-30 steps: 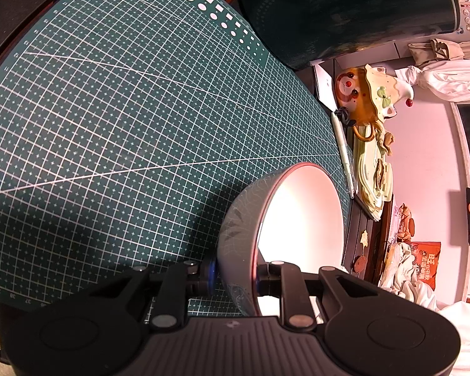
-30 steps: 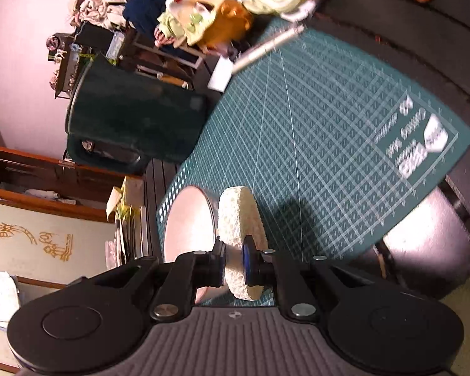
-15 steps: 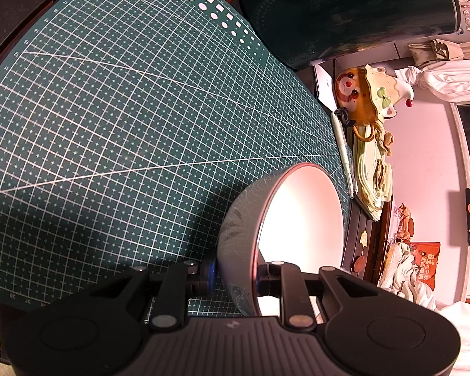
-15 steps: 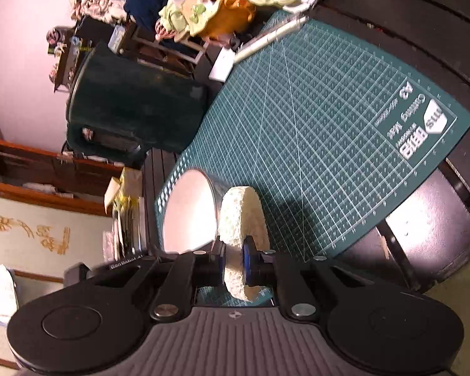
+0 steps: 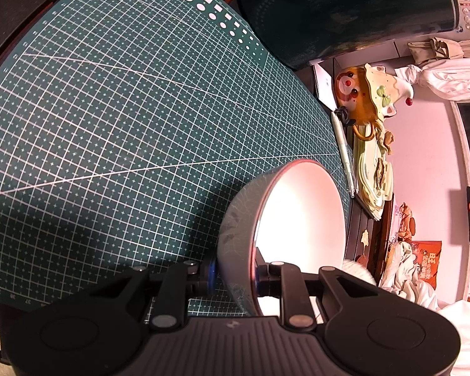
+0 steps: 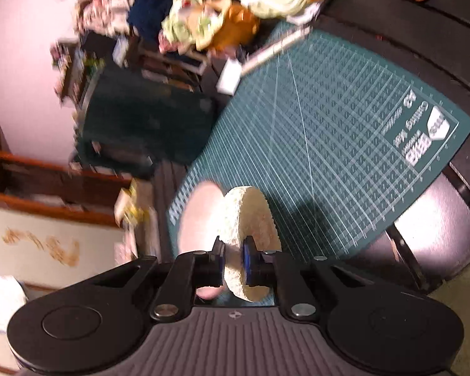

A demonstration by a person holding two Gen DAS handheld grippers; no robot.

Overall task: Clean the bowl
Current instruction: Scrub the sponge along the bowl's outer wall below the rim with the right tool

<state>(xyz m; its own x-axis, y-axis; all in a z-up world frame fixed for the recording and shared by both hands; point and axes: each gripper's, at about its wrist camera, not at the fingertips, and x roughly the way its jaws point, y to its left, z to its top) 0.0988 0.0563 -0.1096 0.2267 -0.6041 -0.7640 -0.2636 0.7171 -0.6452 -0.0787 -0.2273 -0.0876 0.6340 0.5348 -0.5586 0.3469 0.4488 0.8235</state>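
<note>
Over the green mat: a bowl and a sponge

Above the green mat [image 5: 116, 119] the left gripper [image 5: 235, 277] pinches the rim of the bowl [image 5: 297, 216], one finger outside and one inside. It holds the bowl tipped on its side, white inside showing. Right beside it, the right gripper [image 6: 233, 264] squeezes a round yellow sponge [image 6: 250, 219]. A big dark mug [image 5: 344, 12] stands at the mat's far edge

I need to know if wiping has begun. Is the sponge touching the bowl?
Cannot tell. In the right wrist view the sponge, held in the right hand-held gripper, overlaps the bowl, but blur hides any contact or gap.
</note>
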